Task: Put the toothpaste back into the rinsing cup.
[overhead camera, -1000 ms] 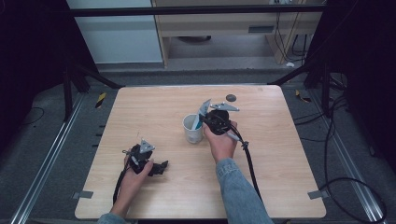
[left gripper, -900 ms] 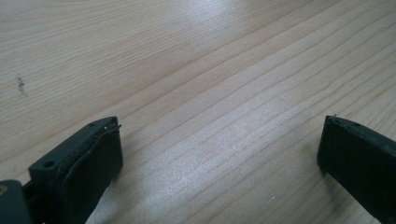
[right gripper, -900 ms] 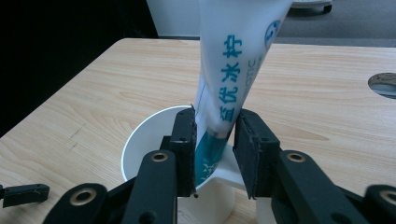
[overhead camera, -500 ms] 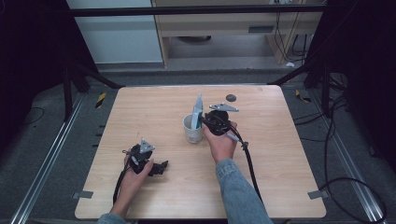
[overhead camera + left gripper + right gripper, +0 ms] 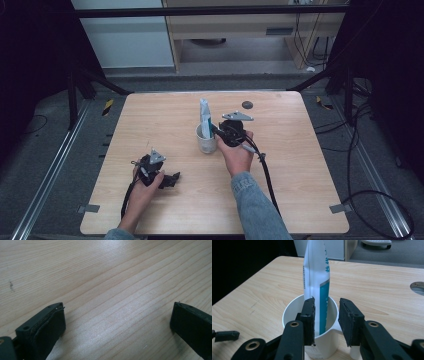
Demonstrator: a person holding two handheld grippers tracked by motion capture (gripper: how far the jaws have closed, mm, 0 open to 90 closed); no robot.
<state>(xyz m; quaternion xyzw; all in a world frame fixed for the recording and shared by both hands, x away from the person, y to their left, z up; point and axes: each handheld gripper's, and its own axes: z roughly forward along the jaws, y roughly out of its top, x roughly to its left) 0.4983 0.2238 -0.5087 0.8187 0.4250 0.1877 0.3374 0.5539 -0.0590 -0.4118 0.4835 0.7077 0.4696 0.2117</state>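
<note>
one toothpaste tube [image 5: 317,277] stands upright in one white cup [image 5: 294,310], its flat crimped end up, white with a teal panel and print. the cup sits near the middle of the wooden table [image 5: 300,165], a little toward the far side. in the high view the tube [image 5: 204,114] rises well above the cup's rim [image 5: 205,140].

the right gripper [image 5: 325,320] is at the cup's near rim, and its two black jaws flank the lower part of the tube. they have just been opening: the left pad sits close against the tube's edge, the right pad stands clear of it with a gap showing, so the tube is between them but let go. in the high view this gripper [image 5: 220,134] is just right of the cup, held by one hand [image 5: 237,156] in a denim sleeve.

the left gripper [image 5: 172,179] lies low on the near left part of the table, well apart from the cup, in the other hand [image 5: 142,187]. its own view gives what the high view cannot: two jaws spread wide over bare wood grain [image 5: 112,290], nothing between them.

the high view alone shows one dark round hole [image 5: 247,104] in the tabletop beyond the cup, and one cable [image 5: 267,175] trailing from the right gripper toward the near edge.
</note>
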